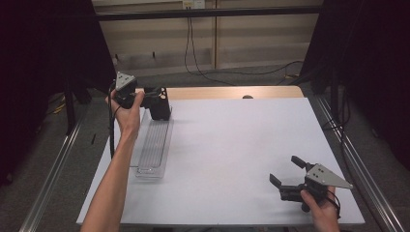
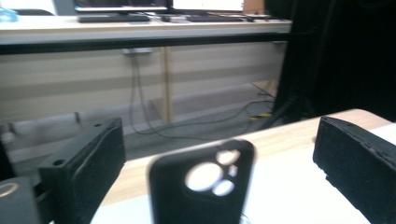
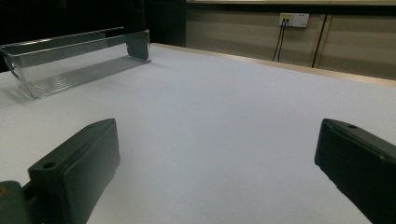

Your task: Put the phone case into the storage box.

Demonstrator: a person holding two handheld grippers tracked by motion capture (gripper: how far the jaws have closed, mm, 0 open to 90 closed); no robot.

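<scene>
**Phone case upright in the tray**

While poised at the table's [image 1: 232, 145] far left corner, left gripper [image 1: 157, 99] spread wide around black phone case [image 2: 201, 186], standing in clear tray's [image 1: 153, 145] far end. Right gripper [image 1: 285, 171] spread, low, near right.

Black phone case with round camera cutouts [image 2: 201, 184] is blurred in the left gripper view, its lower part cut off by the bottom edge. In the high view the left gripper [image 1: 157, 99] covers the far end of the long clear plastic tray [image 1: 153, 147], so contact with the case can't be judged.
</scene>
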